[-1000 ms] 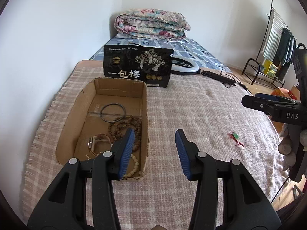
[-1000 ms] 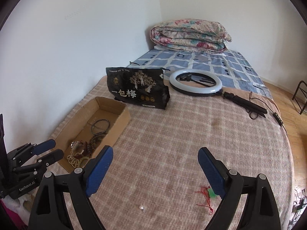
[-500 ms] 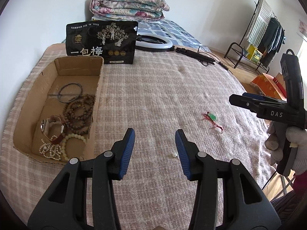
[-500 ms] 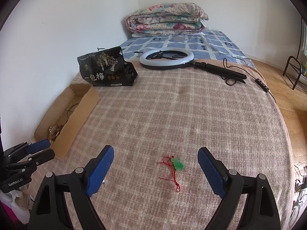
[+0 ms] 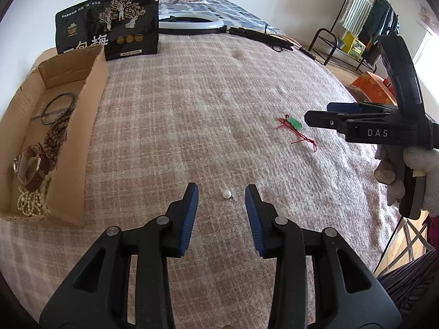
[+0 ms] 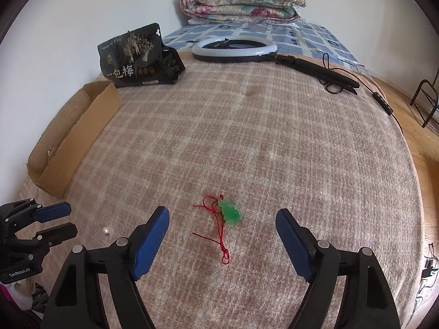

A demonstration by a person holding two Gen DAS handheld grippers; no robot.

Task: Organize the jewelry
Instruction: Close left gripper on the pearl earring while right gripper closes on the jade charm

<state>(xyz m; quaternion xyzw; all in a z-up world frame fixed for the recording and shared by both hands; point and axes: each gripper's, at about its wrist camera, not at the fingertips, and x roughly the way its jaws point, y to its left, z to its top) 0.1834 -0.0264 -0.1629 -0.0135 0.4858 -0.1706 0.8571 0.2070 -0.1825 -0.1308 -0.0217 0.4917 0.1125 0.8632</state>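
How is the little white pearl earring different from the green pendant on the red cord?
The white pearl earring is a small round bead on a short metal pin; the green gourd-shaped pendant is bigger, flatter and trails a tangled red cord. Both lie loose on the checked blanket, outside the cardboard box.

The left gripper (image 5: 221, 196) points steeply down, its jaws closing with nothing pressed between the pads. The right gripper (image 6: 222, 220) tilts down too — jaws wide but narrowing — gripped by a white-gloved hand (image 5: 411, 170).

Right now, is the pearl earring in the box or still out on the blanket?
Out. The pearl earring lies on the blanket, right of the box, between the left claw's closing jaws.
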